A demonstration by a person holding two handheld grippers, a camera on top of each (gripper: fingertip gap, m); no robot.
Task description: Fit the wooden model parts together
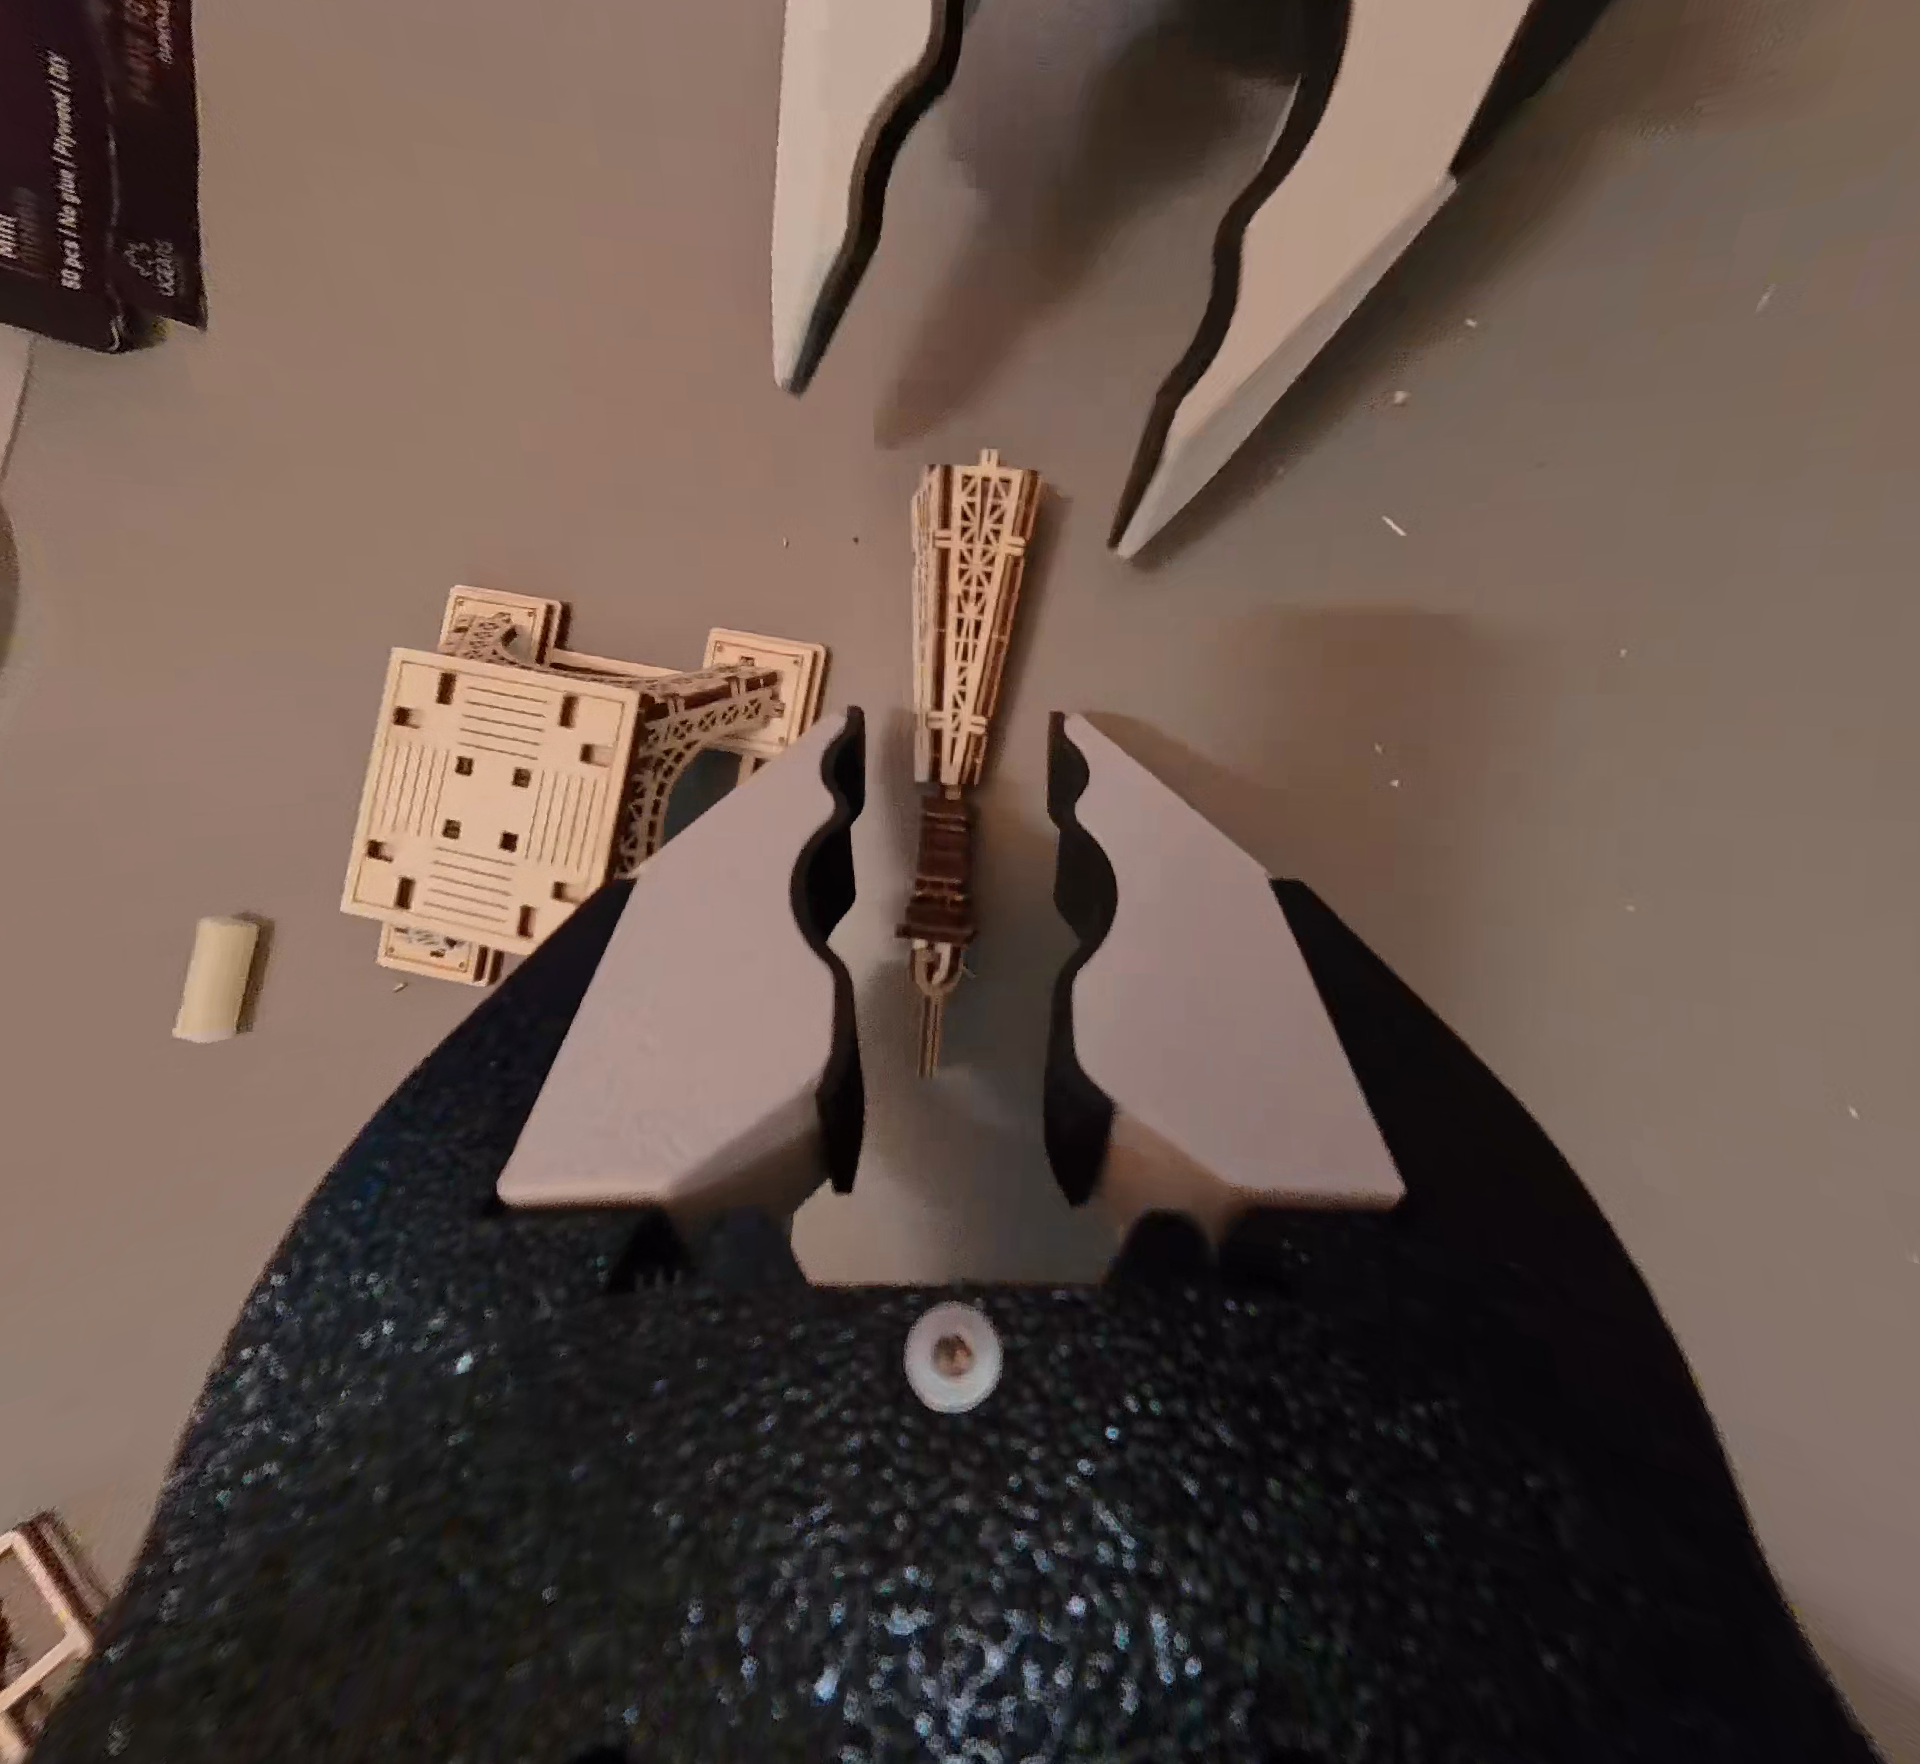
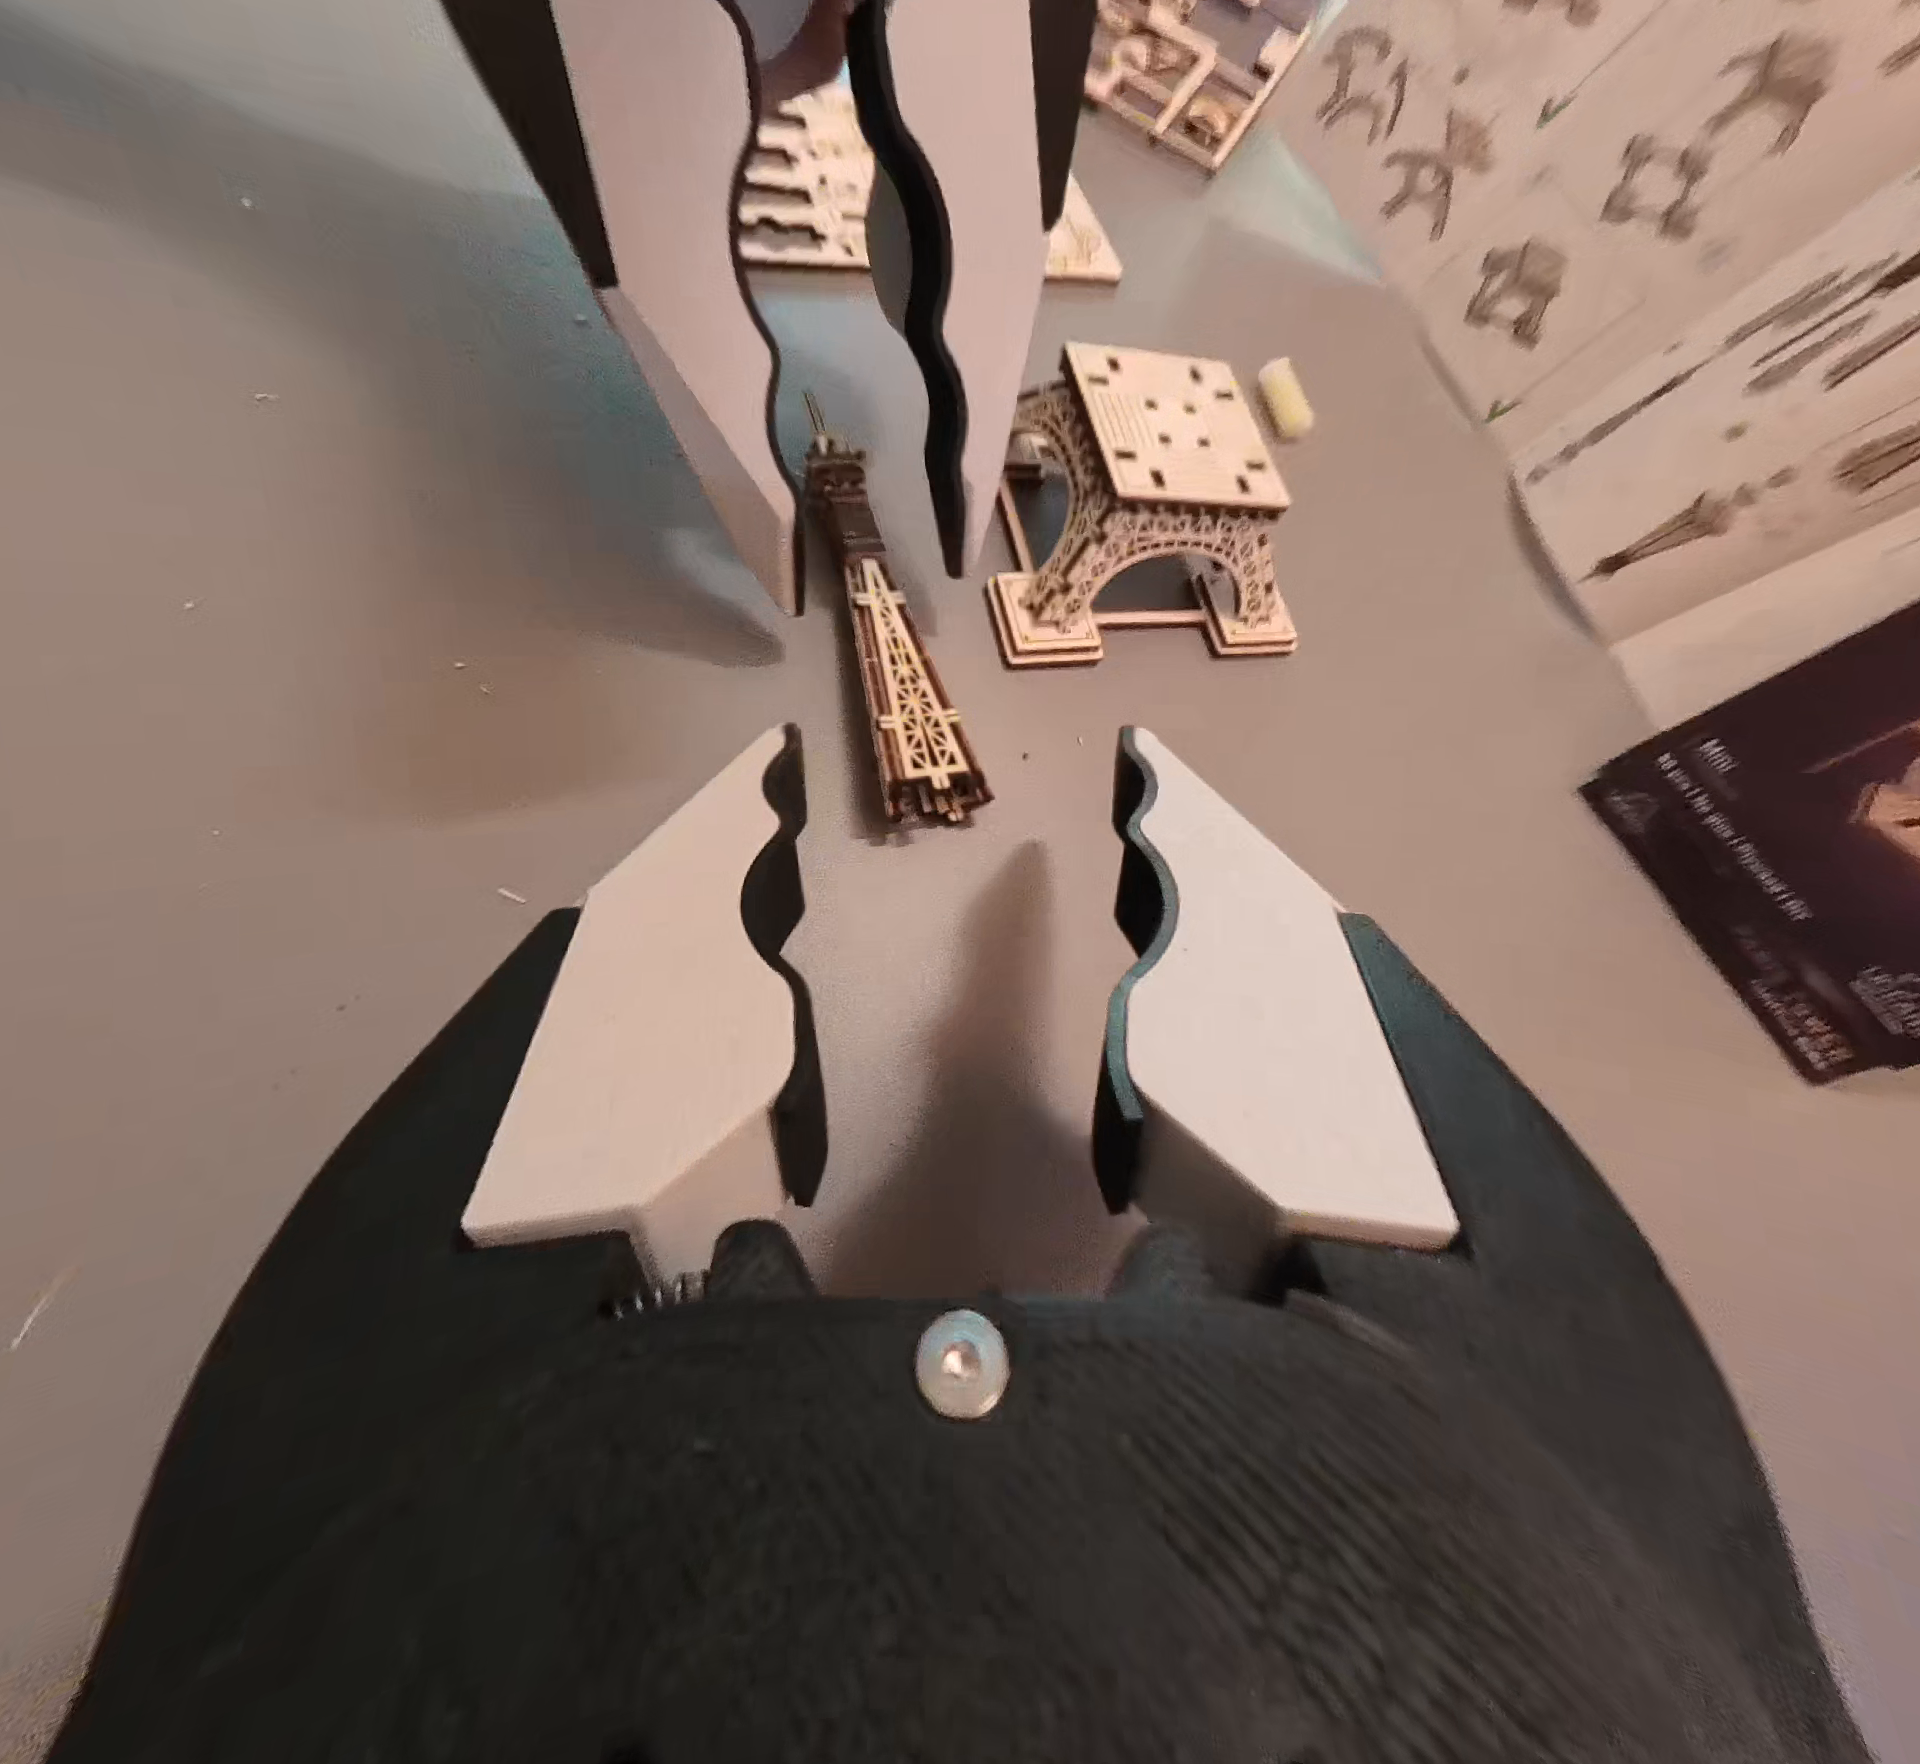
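Observation:
A slim wooden tower spire (image 1: 971,634) lies flat on the grey table. My left gripper (image 1: 956,722) is open, its fingers straddling the spire's thin dark end without touching it. The wooden arched tower base (image 1: 488,789) stands just left of it. My right gripper (image 1: 956,467) comes in from the far side, open and empty. In the right wrist view the right gripper (image 2: 964,738) sits just short of the spire's (image 2: 894,675) wide end, facing the left gripper (image 2: 873,582). The base (image 2: 1153,488) stands to the right.
A small pale cylinder (image 1: 218,976) lies left of the base. A dark box (image 1: 94,135) is at the far left. Printed instruction sheets (image 2: 1662,260) stand at the right, a dark card (image 2: 1787,904) below them. Plywood part sheets (image 2: 1184,52) lie at the back.

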